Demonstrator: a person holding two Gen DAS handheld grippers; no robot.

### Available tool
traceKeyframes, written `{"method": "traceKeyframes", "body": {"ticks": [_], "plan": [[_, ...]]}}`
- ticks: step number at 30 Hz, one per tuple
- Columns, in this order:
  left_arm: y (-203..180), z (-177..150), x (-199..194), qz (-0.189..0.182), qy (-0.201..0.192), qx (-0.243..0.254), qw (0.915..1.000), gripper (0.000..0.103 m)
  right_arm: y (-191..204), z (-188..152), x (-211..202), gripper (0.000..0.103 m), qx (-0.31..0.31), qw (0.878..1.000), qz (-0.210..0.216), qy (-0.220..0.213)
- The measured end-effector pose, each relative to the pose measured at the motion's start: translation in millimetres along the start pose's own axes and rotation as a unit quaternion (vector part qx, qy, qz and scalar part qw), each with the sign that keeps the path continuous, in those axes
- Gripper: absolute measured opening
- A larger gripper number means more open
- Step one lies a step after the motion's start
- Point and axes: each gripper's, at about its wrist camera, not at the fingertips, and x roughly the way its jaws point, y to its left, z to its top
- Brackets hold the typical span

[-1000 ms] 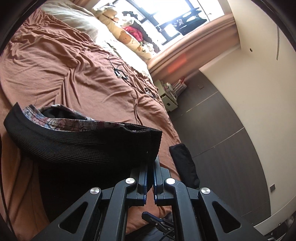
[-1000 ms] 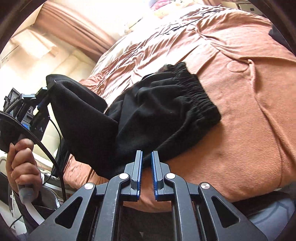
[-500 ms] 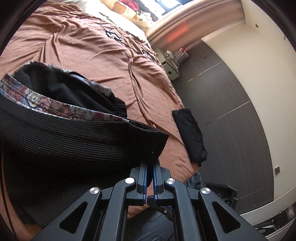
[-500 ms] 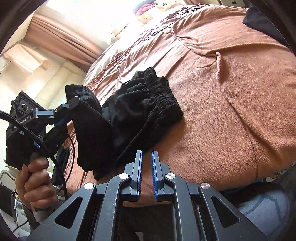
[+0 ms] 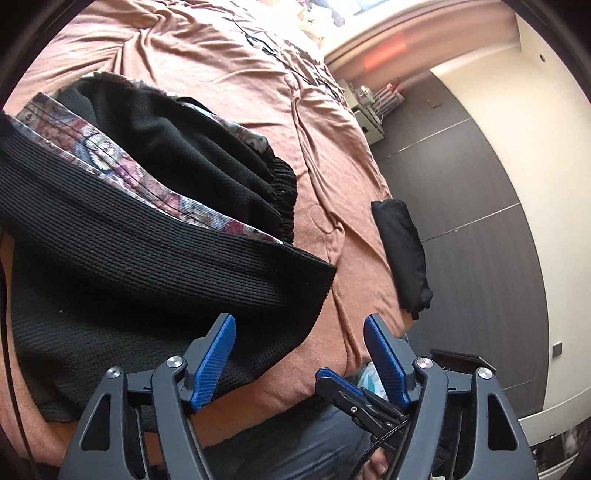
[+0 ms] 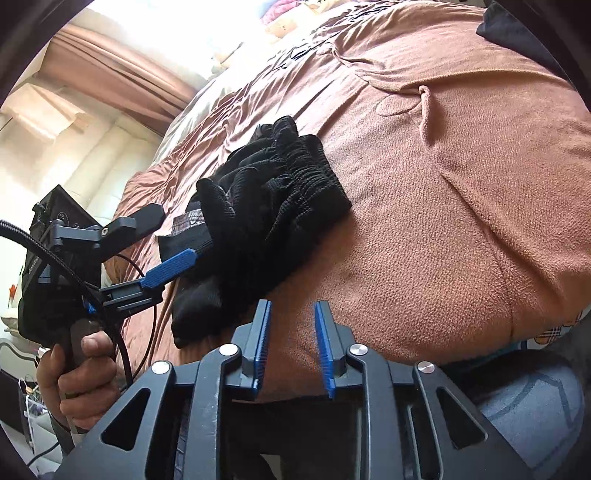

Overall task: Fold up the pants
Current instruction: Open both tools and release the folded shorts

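Observation:
Black pants (image 5: 155, 266) with a patterned inner waistband (image 5: 122, 173) lie in a bunched heap on the brown bed cover (image 5: 229, 74). My left gripper (image 5: 300, 318) hovers low over their near corner. Its jaws are opening, and the blue pads are off the cloth. The right wrist view shows the same heap of pants (image 6: 280, 206), and the left gripper (image 6: 177, 232) spread beside it, held by a hand (image 6: 81, 373). My right gripper (image 6: 291, 304) sits at the bed's near edge, just right of the pants. Its jaws are opening with only bed cover between them.
A second black garment (image 5: 404, 254) lies folded at the bed's right edge, also seen as a dark garment (image 6: 517, 29) at the top right. Beyond the bed are dark floor (image 5: 461, 184) and a small shelf (image 5: 369, 110). The person's jeans-clad knee (image 6: 535, 406) is below the right gripper.
The left gripper came down to the bed with the pants' waistband, then opened and let it go. The right gripper's jaws, shut before, have parted a little.

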Motion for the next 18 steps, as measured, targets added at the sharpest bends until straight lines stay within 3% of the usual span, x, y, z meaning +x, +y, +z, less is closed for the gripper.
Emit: {"method": "traceKeyframes", "body": {"ticks": [3, 10, 18], "plan": [[12, 2, -16, 0.003, -0.012, -0.007, 0.9999, 0.075, 8, 2, 6, 0.036, -0.014, 1.000, 0.001, 0.001], [48, 20, -58, 0.036, -0.051, -0.033, 0.9975, 0.076, 31, 11, 15, 0.036, -0.048, 0.999, 0.001, -0.004], [91, 57, -113, 0.091, -0.110, -0.061, 0.9879, 0.076, 46, 26, 33, 0.037, -0.072, 0.997, 0.000, -0.006]]}}
